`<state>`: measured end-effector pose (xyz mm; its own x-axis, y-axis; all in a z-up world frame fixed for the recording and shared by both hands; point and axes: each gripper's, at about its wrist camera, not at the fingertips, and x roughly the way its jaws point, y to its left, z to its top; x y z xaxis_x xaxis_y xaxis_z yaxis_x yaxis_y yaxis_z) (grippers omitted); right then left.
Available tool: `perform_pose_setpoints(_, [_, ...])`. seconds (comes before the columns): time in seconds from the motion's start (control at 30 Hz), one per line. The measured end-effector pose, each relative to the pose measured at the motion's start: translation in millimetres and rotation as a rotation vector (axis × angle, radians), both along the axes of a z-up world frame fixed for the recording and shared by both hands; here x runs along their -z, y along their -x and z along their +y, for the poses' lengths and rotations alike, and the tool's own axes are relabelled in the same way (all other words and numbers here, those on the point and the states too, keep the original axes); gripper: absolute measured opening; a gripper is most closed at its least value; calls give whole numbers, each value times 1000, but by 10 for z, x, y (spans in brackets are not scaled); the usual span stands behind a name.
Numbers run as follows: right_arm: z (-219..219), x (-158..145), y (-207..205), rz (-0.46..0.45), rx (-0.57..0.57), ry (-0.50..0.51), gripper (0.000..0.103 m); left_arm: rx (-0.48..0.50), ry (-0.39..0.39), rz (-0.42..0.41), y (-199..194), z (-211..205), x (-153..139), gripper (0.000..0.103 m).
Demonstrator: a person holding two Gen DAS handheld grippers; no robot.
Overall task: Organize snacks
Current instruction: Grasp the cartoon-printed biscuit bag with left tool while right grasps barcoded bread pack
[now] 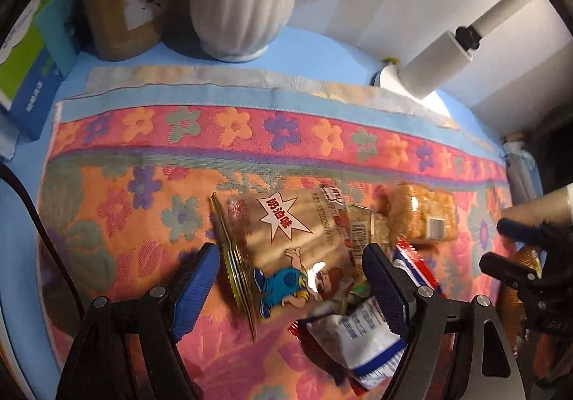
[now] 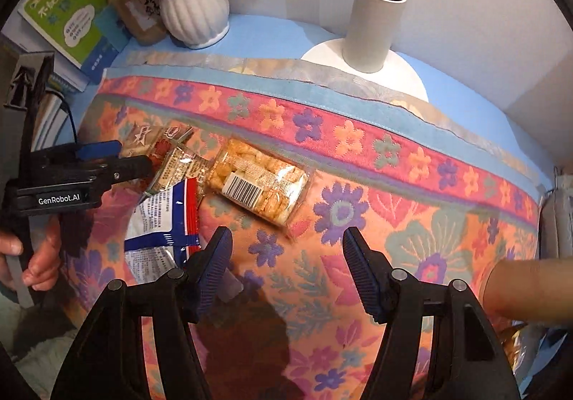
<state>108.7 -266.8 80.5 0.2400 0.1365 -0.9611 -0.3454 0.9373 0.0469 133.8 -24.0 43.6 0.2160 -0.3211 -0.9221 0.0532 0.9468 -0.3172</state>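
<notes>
4 snack packs lie clustered on the floral cloth: a brown bag with a cartoon figure, a clear pack of puffed squares, a small clear wrapper and a white-blue-red bag. The left gripper hangs over the brown bag, jaws spread to either side of it, pads not pressing. The right gripper hovers over bare cloth just below the puffed squares, jaws apart and empty. 1 vase and a lamp stand behind the cloth.
</notes>
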Motion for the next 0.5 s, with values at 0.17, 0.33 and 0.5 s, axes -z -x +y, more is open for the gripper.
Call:
perform_pose_setpoints(0.17, [143,174,-170,31,-105,57,63,23,13,21,-30,74,134,76])
perform_pose_setpoints(0.33, [344,335,-318,38,-205,94,64,15,-4,34,-19,284,95,71])
perform_pose_setpoints(0.5, [497,448,-452,33,-250,108,73,7,4,46,-58,401,114,71])
